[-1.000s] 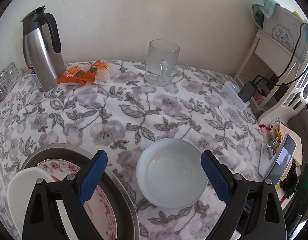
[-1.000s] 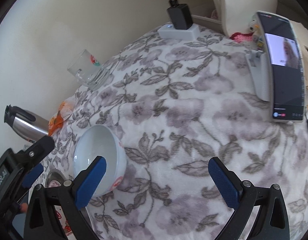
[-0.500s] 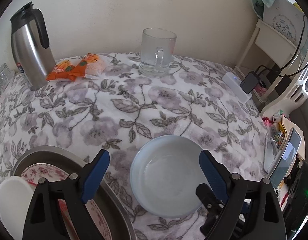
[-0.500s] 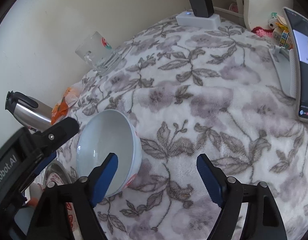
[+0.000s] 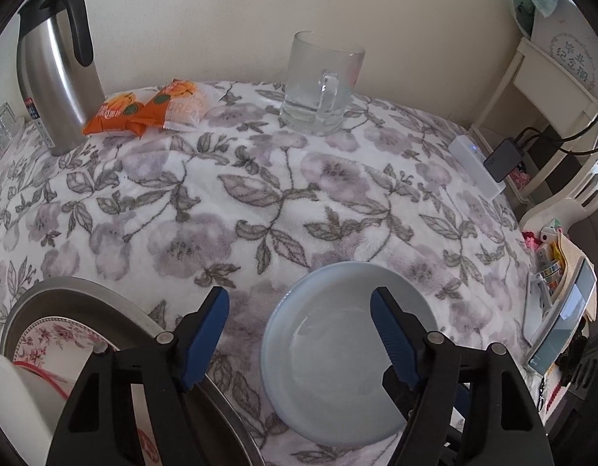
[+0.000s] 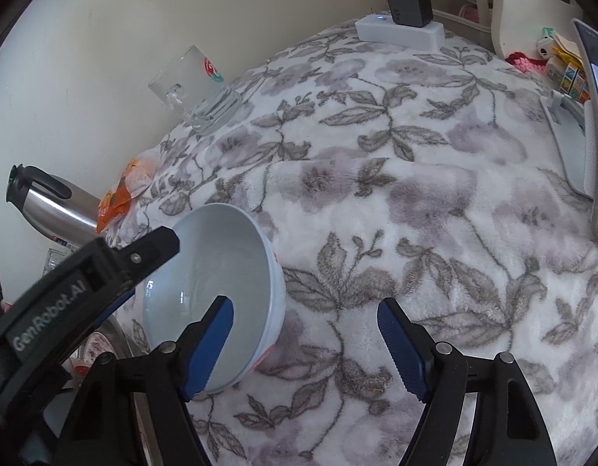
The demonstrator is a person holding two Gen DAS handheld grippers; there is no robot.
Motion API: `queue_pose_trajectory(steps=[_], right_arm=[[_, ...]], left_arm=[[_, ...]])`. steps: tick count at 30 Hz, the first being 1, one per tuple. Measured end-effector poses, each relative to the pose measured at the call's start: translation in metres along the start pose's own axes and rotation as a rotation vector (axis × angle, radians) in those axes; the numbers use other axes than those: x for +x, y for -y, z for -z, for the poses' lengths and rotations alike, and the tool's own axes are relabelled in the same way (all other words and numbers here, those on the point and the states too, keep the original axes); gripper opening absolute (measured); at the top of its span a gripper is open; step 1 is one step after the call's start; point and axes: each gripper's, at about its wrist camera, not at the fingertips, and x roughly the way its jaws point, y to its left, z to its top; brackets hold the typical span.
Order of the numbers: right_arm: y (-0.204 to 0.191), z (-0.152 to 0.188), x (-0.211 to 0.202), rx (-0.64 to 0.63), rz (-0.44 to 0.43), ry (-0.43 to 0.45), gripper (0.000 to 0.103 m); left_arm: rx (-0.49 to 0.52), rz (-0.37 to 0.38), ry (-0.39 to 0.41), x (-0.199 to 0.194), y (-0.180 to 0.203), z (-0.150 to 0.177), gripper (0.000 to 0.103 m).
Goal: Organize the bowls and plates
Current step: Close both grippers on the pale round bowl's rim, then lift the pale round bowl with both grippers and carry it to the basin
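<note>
Jaws on both sides have just been narrowing yet grip nothing: the left gripper [image 5: 299, 310] straddles the near-left rim of the white bowl [image 5: 337, 353], the right gripper [image 6: 304, 320] its opposite rim. Soft floral blanket [image 5: 260, 202] beneath could let the bowl tip or skid toward the steel tray [image 5: 104, 295] and patterned plate [image 5: 58, 338] if one pad bites first.

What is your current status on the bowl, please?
Left gripper and right gripper open, jaws just been closing, each straddling a rim. White bowl on the cloth, not gripped. Nothing in the way.
</note>
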Motion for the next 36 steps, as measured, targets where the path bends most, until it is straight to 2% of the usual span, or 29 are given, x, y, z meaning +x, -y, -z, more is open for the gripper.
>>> queue_pose_trajectory(steps=[3,8,13,16,19,21,22,24,27,36], right_arm=[[-0.002,0.0,0.004,-0.007,0.001,-0.009,0.073],[-0.004,0.001,0.011,-0.014,0.009,-0.017,0.067],[-0.005,0.001,0.011,-0.028,-0.001,-0.009,0.062],[-0.006,0.001,0.013,-0.034,-0.002,-0.012,0.061],[-0.006,0.002,0.013,-0.035,-0.005,-0.009,0.054],[-0.006,0.001,0.012,-0.03,-0.028,-0.001,0.042],[-0.006,0.001,0.011,-0.028,-0.037,0.0,0.04],[-0.007,0.002,0.011,-0.029,-0.046,0.004,0.031],[-0.007,0.002,0.011,-0.024,-0.061,0.004,0.026],[-0.001,0.003,0.012,-0.004,-0.068,0.002,0.025]], left_arm=[[0.006,-0.004,-0.007,0.005,-0.001,0.0,0.07],[0.012,-0.011,-0.022,0.013,0.0,0.001,0.067],[0.022,-0.017,-0.038,0.021,0.001,0.003,0.052],[0.031,-0.022,-0.038,0.021,0.002,0.003,0.048],[0.044,-0.036,-0.029,0.021,0.003,0.004,0.04],[0.051,-0.04,-0.026,0.021,0.003,0.004,0.037],[0.054,-0.04,-0.025,0.022,0.004,0.003,0.034],[0.059,-0.039,-0.023,0.022,0.004,0.003,0.033],[0.06,-0.033,-0.022,0.022,0.002,0.003,0.031],[0.067,-0.022,-0.024,0.021,0.004,0.004,0.031]])
